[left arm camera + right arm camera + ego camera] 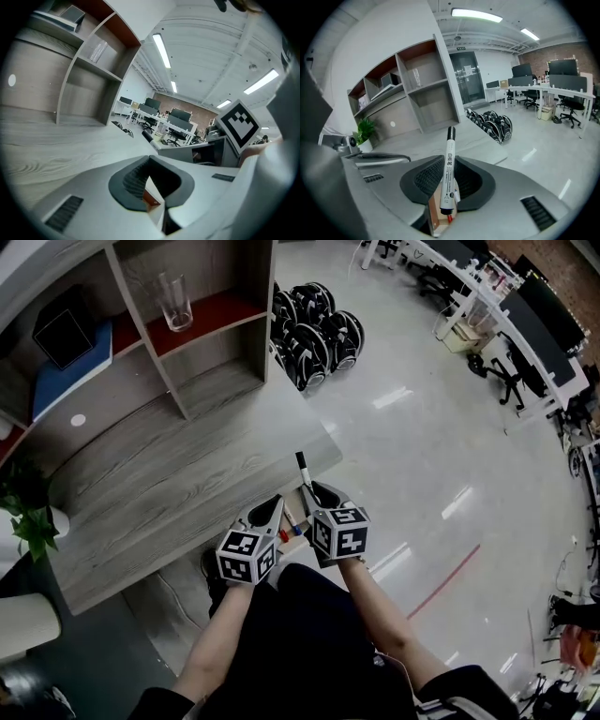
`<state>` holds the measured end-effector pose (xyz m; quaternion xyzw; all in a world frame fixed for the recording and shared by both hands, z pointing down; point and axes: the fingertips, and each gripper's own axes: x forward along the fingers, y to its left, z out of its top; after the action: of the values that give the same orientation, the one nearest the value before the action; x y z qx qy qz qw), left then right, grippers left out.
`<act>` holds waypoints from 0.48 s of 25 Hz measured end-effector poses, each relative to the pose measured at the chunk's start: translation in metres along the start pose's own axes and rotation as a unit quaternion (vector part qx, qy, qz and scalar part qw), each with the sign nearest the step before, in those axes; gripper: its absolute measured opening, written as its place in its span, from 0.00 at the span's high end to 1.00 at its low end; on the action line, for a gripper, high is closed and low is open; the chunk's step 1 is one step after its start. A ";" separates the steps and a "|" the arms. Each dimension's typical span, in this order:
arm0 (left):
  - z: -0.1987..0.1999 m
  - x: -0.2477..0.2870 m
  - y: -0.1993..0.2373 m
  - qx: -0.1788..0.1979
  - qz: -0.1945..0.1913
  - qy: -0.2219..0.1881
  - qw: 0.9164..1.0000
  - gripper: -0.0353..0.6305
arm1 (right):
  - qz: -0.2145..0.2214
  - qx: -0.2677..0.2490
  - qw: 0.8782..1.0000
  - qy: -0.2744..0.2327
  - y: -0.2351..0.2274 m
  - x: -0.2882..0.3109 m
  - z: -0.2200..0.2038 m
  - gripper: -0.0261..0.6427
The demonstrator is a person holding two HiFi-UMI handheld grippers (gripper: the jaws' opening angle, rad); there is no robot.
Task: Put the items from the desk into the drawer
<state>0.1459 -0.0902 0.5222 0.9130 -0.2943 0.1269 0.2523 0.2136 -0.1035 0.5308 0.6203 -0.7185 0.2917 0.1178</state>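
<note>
Marker [305, 480] [447, 171], white barrel, black cap, clamped in right gripper [312, 493] [449, 161]. The jaws are closed on its lower barrel, and the cap end sticks out past the fingertips toward the desk [169, 493]. The marker is off the desk surface, at the desk's near corner edge, above a light wooden drawer [294, 513] that opens out from under that edge.

Small red thing [284, 536] and blue thing [296, 529] lie in the drawer, too small to identify.

Left gripper [273, 506] [149, 159] is just beside the right one, on the other side of the drawer opening. Its jaw tips meet and it holds nothing. The two grippers crowd the narrow gap over the drawer, and the person's dark lap sits right below them.

Desk top near the grippers is grey woodgrain. At the desk's back is a shelf unit [187, 381] with a clear glass [175, 301] on a red shelf and a black box [64, 326] on a blue one. A green plant [28, 517] stands at the desk's left end.

On the floor past the desk's far right end is a cluster of black round items with white stripes [314, 329]. Well apart from the desk, across the shiny floor, is a row of white office tables with black chairs [506, 343].
</note>
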 end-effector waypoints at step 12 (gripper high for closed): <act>-0.067 0.014 -0.015 -0.055 0.049 0.038 0.997 0.95 | 0.011 0.008 0.999 0.050 -0.039 -0.020 -0.060 0.86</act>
<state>0.1604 -0.0502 0.5775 0.8764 -0.3357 0.1576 0.3071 0.2434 -0.0557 0.5785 0.5980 -0.7161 0.3293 0.1452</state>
